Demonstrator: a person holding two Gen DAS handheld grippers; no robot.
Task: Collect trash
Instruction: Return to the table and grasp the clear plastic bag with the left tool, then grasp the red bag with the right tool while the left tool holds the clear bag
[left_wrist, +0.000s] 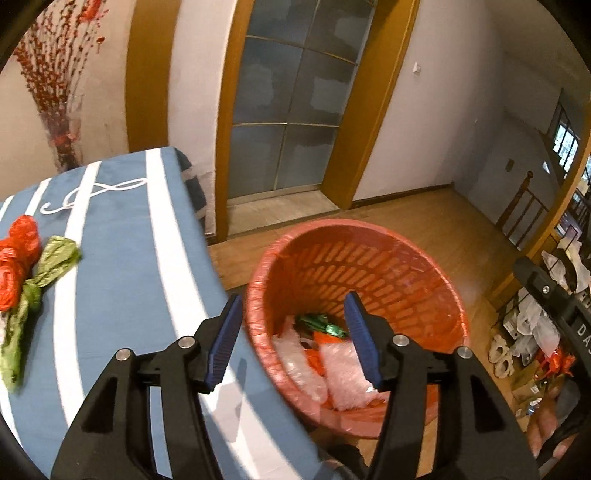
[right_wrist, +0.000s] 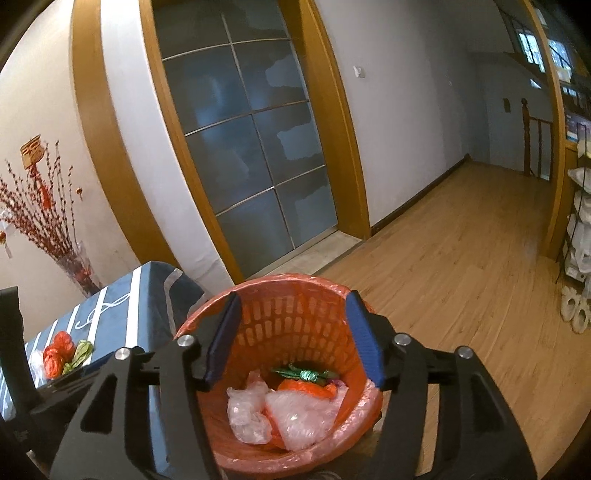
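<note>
An orange-red slatted trash basket (left_wrist: 369, 258) with a plastic liner stands on the floor beside the table; it holds clear plastic bags (left_wrist: 343, 376), a green wrapper (left_wrist: 321, 323) and orange scraps. My left gripper (left_wrist: 295, 343) is open and empty above the basket's near rim and the table edge. My right gripper (right_wrist: 293, 339) is open and empty right over the basket (right_wrist: 295, 306), with the clear bags (right_wrist: 288, 410) below it. On the table, a crumpled red bag (left_wrist: 16, 262) and a crumpled green bag (left_wrist: 37, 288) lie at the left; both also show small in the right wrist view (right_wrist: 59, 352).
The table has a blue cloth with white stripes (left_wrist: 122, 277). A vase of red branches (left_wrist: 62, 122) stands behind it by the wall. A glass door in a wooden frame (left_wrist: 288, 110) faces me. Bags and clutter (left_wrist: 535, 339) lie on the floor at right, shelves (right_wrist: 580, 236) too.
</note>
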